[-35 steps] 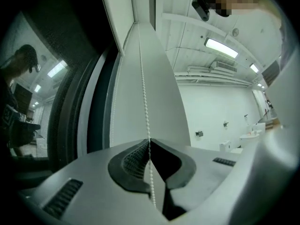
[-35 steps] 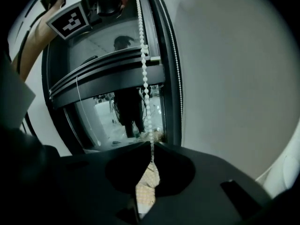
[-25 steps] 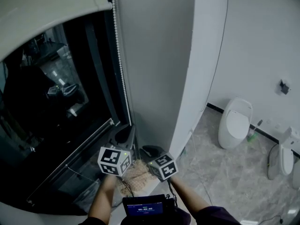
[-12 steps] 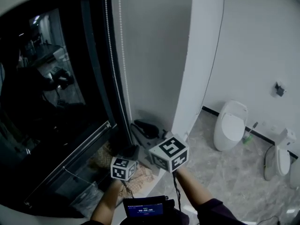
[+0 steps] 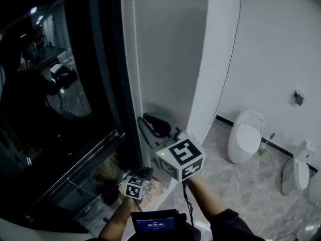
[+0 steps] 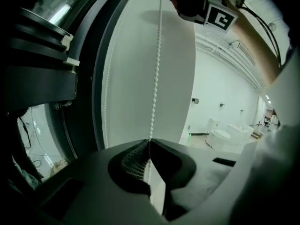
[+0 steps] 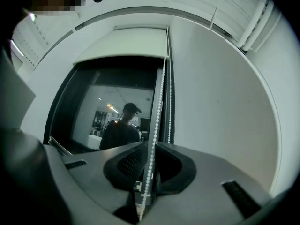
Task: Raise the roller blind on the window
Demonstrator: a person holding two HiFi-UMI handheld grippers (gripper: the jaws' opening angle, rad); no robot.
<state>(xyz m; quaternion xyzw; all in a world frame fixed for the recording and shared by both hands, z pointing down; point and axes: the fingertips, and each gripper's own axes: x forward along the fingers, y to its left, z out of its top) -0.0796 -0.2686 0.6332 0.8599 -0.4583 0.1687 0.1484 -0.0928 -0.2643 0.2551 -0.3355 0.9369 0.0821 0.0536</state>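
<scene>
The bead chain [image 5: 138, 89] hangs along the dark window's [image 5: 60, 99] right edge. In the right gripper view the roller blind [image 7: 122, 43] is rolled high, leaving a short band of fabric under its top. My left gripper [image 5: 146, 171] is low by the sill and shut on the bead chain [image 6: 154, 78], which runs straight up from its closed jaws [image 6: 150, 143]. My right gripper [image 5: 149, 122] is higher up the chain. Its jaws stand slightly apart, and the bead chain [image 7: 157, 102] passes between them [image 7: 150, 149]. It also shows at the top of the left gripper view [image 6: 187, 6].
A grey wall panel [image 5: 168, 49] and a white column [image 5: 215, 59] stand right of the window. Two white toilets [image 5: 245, 134] [image 5: 297, 170] sit on the tiled floor. Bags [image 5: 108, 172] lie on the sill. A small screen [image 5: 155, 222] is at my chest.
My left gripper has gone down along the chain toward the sill. My right gripper has gone up it. The blind's lower edge, seen at top left a second ago, has left the head view.
</scene>
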